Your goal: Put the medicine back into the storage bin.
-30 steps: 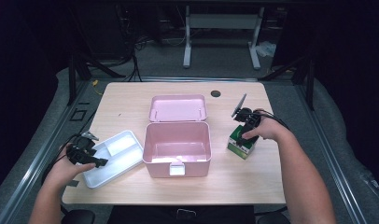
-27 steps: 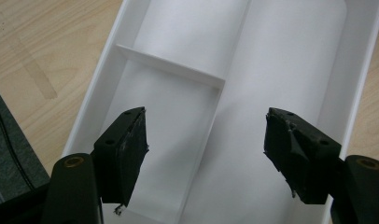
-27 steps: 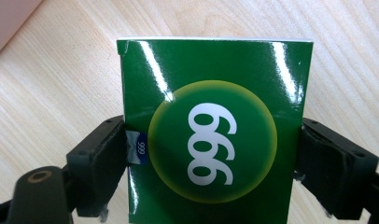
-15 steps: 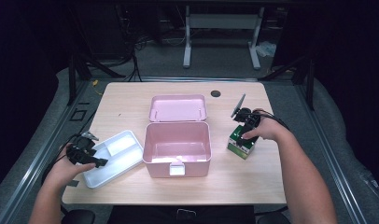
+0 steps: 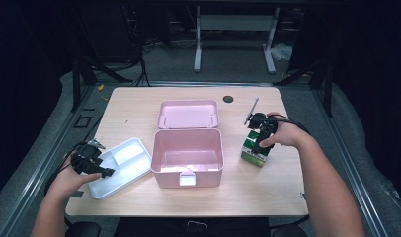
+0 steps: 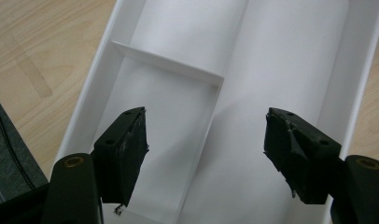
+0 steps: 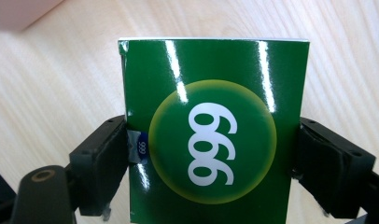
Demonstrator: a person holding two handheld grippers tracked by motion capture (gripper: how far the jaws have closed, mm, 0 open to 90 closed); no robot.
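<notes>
Left tool released, jaws wide apart over the white divided tray at the table's near-left. Pink box sits mid-table, lid open. Right tool grasps the green "999" carton by both sides, right of the box, carton resting on the table.

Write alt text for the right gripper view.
A green box printed with 999 stands between the right gripper's two black jaws, which press its sides. Pale wooden table lies behind it.
</notes>
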